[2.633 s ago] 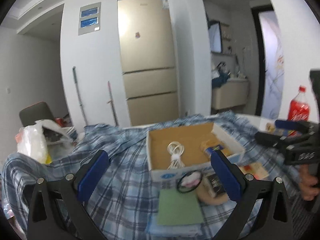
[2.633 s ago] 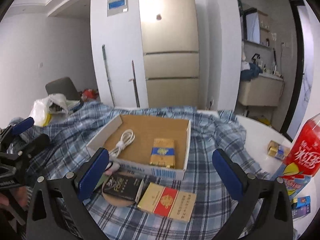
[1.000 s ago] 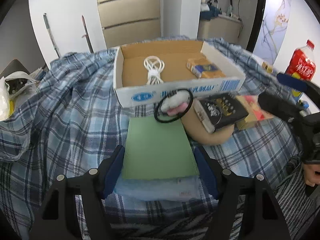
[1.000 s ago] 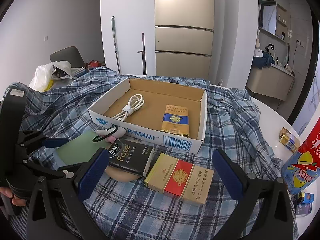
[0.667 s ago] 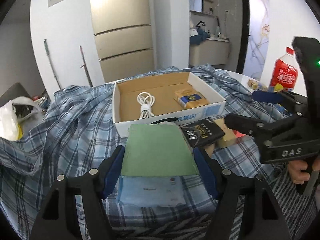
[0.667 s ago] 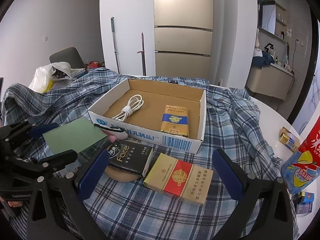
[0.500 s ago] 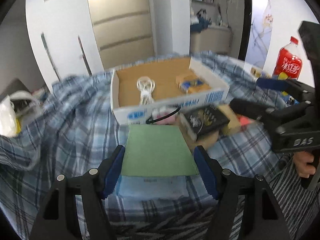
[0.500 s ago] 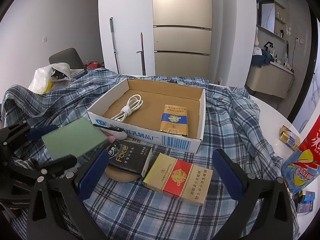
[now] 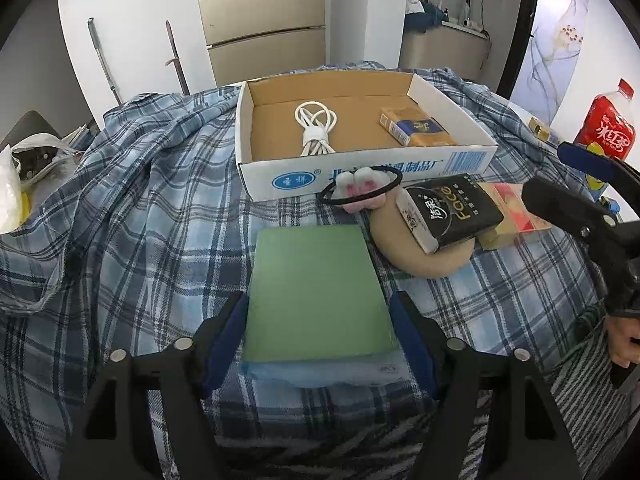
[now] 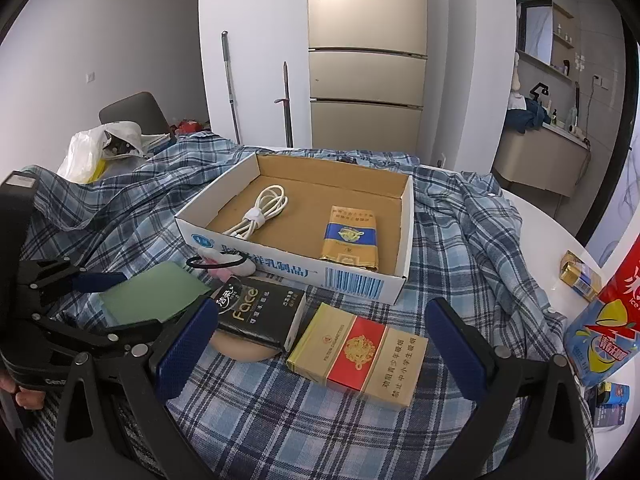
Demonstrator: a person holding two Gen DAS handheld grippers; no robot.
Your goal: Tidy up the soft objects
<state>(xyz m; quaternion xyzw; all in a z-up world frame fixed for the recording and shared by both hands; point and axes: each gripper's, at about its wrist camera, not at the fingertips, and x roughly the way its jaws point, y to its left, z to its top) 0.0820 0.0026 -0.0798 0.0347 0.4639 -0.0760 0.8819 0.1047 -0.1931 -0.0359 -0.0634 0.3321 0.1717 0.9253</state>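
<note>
My left gripper (image 9: 320,320) is shut on a flat green pack (image 9: 316,292) with a blue plastic layer under it, held low over the plaid cloth; the pack also shows in the right wrist view (image 10: 154,298). Beyond it lie a black hair band with a fluffy white-pink charm (image 9: 362,188), a black tissue pack (image 9: 448,210) on a tan pad (image 9: 424,258), and a red-gold carton (image 10: 356,354). My right gripper (image 10: 320,344) is open and empty above the carton. The cardboard box (image 9: 360,170) holds a white cable (image 9: 316,128) and a gold-blue pack (image 9: 416,126).
A blue plaid cloth (image 9: 140,208) covers the table. A red soda bottle (image 9: 606,130) and small boxes (image 10: 578,272) stand at the right on the white table edge. A white plastic bag (image 10: 86,154) and a chair are at the far left.
My left gripper closed on the green pack, lifted it toward the box, then lowered it back over the cloth. My right gripper has stayed open and nearly still.
</note>
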